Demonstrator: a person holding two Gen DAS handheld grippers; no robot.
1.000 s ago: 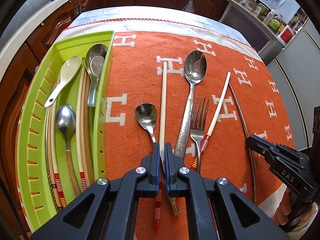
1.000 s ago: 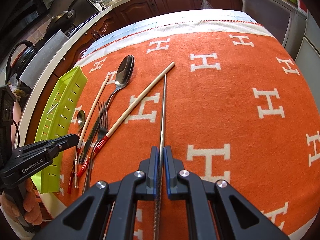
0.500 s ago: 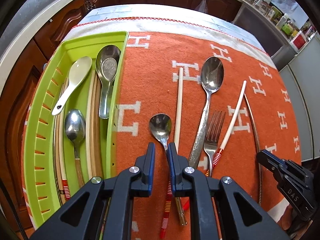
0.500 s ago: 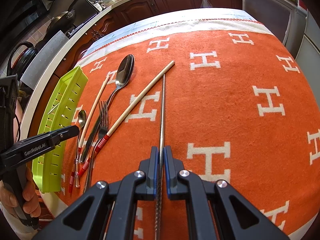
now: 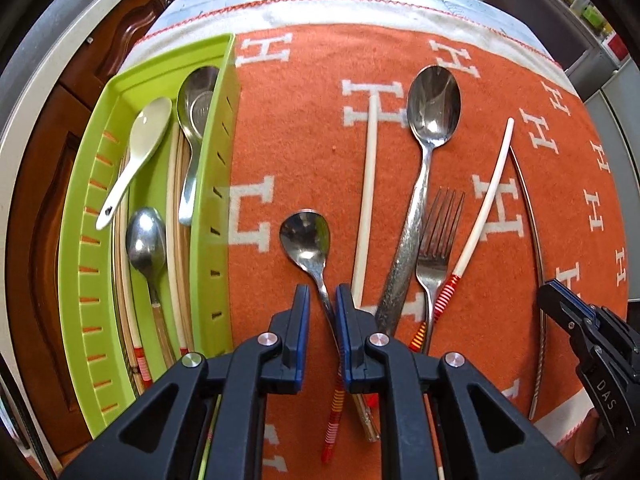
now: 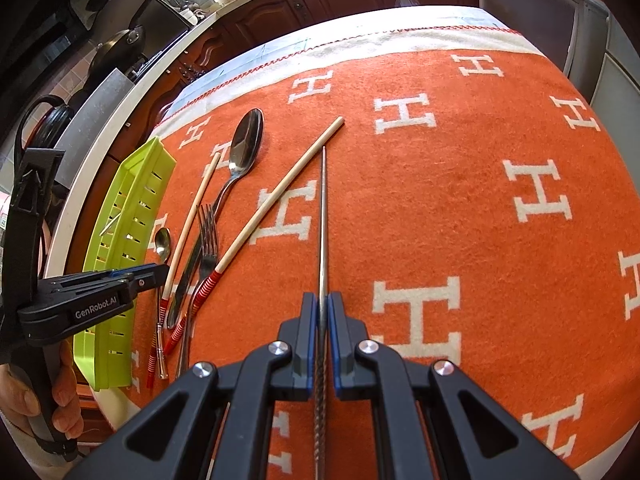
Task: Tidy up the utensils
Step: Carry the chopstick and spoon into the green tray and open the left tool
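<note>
A green utensil tray (image 5: pixel 208 216) stands at the left and holds a white ceramic spoon (image 5: pixel 136 156), metal spoons and several chopsticks. On the orange cloth lie a small metal spoon (image 5: pixel 306 240), a large spoon (image 5: pixel 432 108), a fork (image 5: pixel 436 248), two white chopsticks with red-banded ends (image 5: pixel 368 200) and a metal chopstick (image 6: pixel 323 216). My left gripper (image 5: pixel 322 300) is open, its jaws on either side of the small spoon's handle. My right gripper (image 6: pixel 323 308) is shut on the metal chopstick, which lies along the cloth.
The orange cloth with white H marks (image 6: pixel 460 200) covers the table; its right half holds nothing. Dark wooden cabinets and a counter with pans (image 6: pixel 116 44) lie beyond the table's far and left edges. The tray also shows in the right wrist view (image 6: pixel 132 216).
My left gripper has shifted left off the white chopstick and opened around the small spoon's handle. My right gripper stays shut on the metal chopstick, almost unmoved.
</note>
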